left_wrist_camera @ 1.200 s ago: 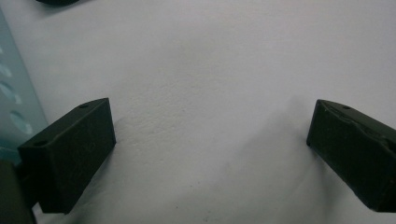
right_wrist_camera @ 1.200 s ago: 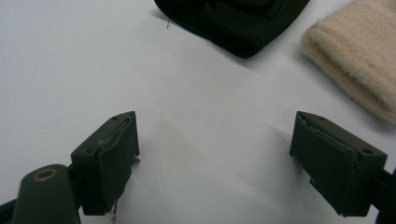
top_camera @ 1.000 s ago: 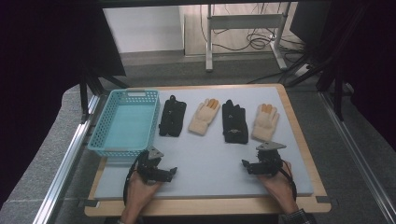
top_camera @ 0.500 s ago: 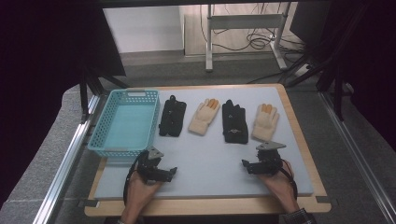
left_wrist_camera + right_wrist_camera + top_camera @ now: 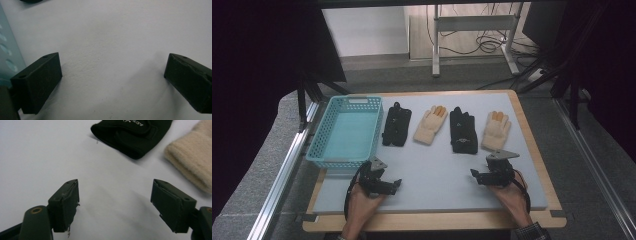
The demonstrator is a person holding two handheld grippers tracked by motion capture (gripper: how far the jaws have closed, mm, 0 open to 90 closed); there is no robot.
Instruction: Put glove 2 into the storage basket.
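At the left of the white table top, a light blue basket is seen empty, and just in front of its near edge the left gripper is held low over the surface with its jaws spread wide on nothing. Beyond, four gloves are laid in a row: a black glove, a beige glove, a second black glove and a second beige glove. The right gripper is held near the front of the last two, its jaws likewise spread apart and empty.
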